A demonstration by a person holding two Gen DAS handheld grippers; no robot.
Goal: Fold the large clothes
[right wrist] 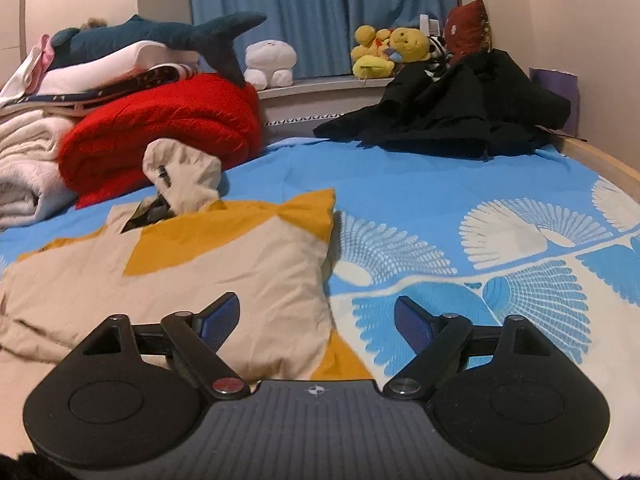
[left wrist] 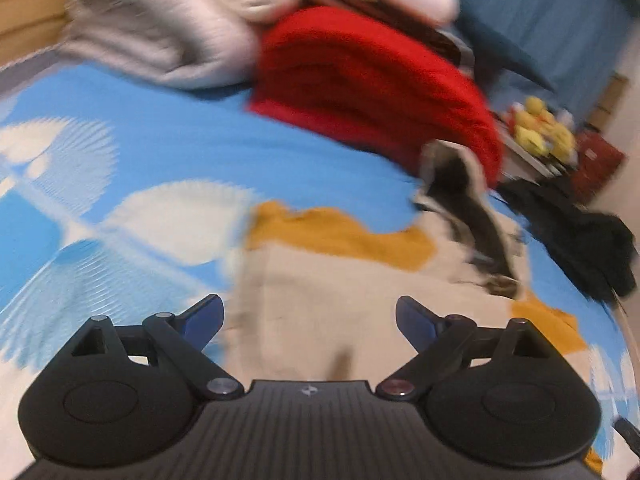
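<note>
A beige and mustard-yellow jacket (right wrist: 168, 272) lies partly folded on the blue patterned bed sheet (right wrist: 440, 184), its hood (right wrist: 182, 178) propped up toward the red blanket. In the blurred left wrist view the same jacket (left wrist: 320, 280) lies just ahead, its dark-lined hood (left wrist: 464, 200) at the right. My left gripper (left wrist: 309, 320) hovers open above the beige cloth, nothing between its fingers. My right gripper (right wrist: 317, 320) stands open over the jacket's right edge, its left fingertip (right wrist: 222, 318) above the fabric, the right one above the sheet.
A folded red blanket (right wrist: 168, 128) and pale bedding (right wrist: 24, 160) sit at the back left under a plush shark (right wrist: 160, 36). A black garment heap (right wrist: 460, 108) lies at the back right. Plush toys (right wrist: 384, 54) line the sill by the blue curtain.
</note>
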